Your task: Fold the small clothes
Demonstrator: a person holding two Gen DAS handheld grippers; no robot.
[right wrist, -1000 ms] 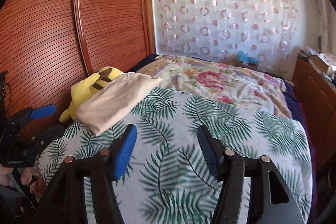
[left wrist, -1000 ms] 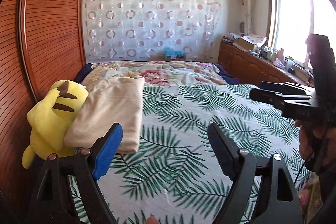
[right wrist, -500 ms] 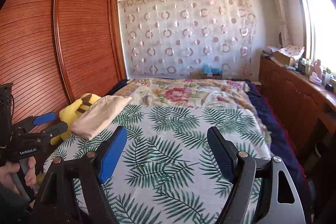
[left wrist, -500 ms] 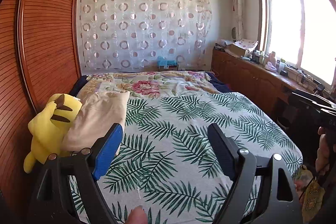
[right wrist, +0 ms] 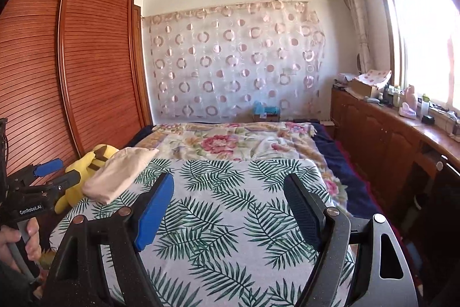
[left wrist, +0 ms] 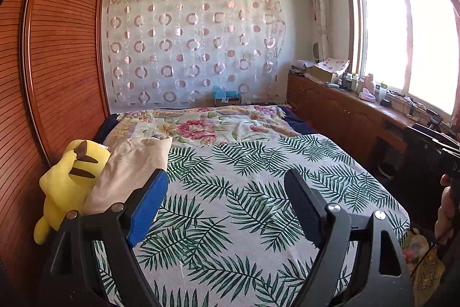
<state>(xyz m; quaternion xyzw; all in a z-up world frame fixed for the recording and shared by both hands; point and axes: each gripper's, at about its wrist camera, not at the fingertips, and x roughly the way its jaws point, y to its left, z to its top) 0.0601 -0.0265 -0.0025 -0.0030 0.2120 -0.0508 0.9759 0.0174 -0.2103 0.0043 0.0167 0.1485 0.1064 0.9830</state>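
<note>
A folded beige garment (left wrist: 132, 166) lies at the left edge of the bed, leaning on a yellow plush toy (left wrist: 69, 180). In the right wrist view the garment (right wrist: 120, 174) and the toy (right wrist: 92, 160) sit at the left, past my left gripper. My left gripper (left wrist: 225, 177) hovers over the leaf-print sheet (left wrist: 244, 192), open and empty, with the garment just beyond its blue pad. My right gripper (right wrist: 229, 179) is open over the same sheet (right wrist: 230, 220) with nothing between its fingers. The left gripper (right wrist: 61, 173) also shows there, held by a hand (right wrist: 17, 243).
A floral blanket (left wrist: 201, 125) covers the far half of the bed. A slatted wooden wardrobe (left wrist: 57, 76) runs along the left side. A wooden cabinet (left wrist: 345, 111) with clutter stands under the window on the right. A dark blue cover (right wrist: 350, 183) hangs off the bed's right edge.
Both grippers pulled back from the bed and rose a little, so more of the room shows. The right view swung toward the bed's middle and its jaws widened. The garment stayed put.
</note>
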